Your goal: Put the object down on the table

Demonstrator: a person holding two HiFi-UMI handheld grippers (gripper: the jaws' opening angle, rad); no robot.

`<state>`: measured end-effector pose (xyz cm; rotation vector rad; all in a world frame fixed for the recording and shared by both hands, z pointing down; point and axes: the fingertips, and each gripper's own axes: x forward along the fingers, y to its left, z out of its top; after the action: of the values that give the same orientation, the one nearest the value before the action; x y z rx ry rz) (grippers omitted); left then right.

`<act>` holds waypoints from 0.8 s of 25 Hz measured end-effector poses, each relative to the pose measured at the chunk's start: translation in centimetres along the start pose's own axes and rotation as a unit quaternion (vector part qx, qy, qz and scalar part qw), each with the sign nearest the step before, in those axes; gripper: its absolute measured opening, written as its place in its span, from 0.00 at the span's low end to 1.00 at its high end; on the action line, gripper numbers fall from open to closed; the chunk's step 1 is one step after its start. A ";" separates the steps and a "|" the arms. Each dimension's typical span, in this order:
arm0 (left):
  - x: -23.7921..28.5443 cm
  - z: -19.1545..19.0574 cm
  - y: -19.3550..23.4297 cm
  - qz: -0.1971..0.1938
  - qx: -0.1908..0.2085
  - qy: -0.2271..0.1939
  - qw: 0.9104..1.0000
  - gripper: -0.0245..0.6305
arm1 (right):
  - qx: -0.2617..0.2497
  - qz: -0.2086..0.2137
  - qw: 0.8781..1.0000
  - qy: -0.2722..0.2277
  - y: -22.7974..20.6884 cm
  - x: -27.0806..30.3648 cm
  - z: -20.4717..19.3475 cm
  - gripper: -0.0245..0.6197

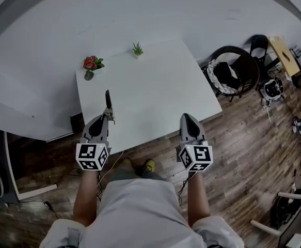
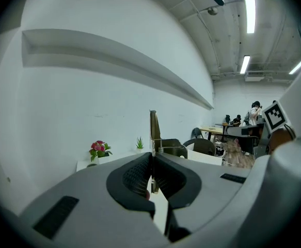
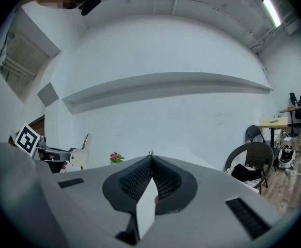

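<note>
A slim dark object, like a flat blade with a metal fitting, sticks out ahead of my left gripper, which is shut on its near end. In the left gripper view the object rises straight up from the closed pads. It hangs over the front left part of the white table; I cannot tell its height above the top. My right gripper is shut with nothing in it, over the table's front right edge. In the right gripper view its pads meet.
A pot of red flowers and a small green plant stand at the table's far edge by the white wall. A black chair holding dark things stands right of the table. Wooden floor surrounds it, with clutter at the far right.
</note>
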<state>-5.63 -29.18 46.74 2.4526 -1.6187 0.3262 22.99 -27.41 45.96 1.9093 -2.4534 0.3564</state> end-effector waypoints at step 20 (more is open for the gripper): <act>8.0 -1.5 4.0 -0.004 0.121 0.068 0.990 0.07 | -0.003 -0.007 1.000 0.010 0.7 7.5 0.0 0.05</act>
<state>-6.43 -37.32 50.61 2.5418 -1.5957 0.7105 20.43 -34.43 46.98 1.9094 -2.4241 0.3654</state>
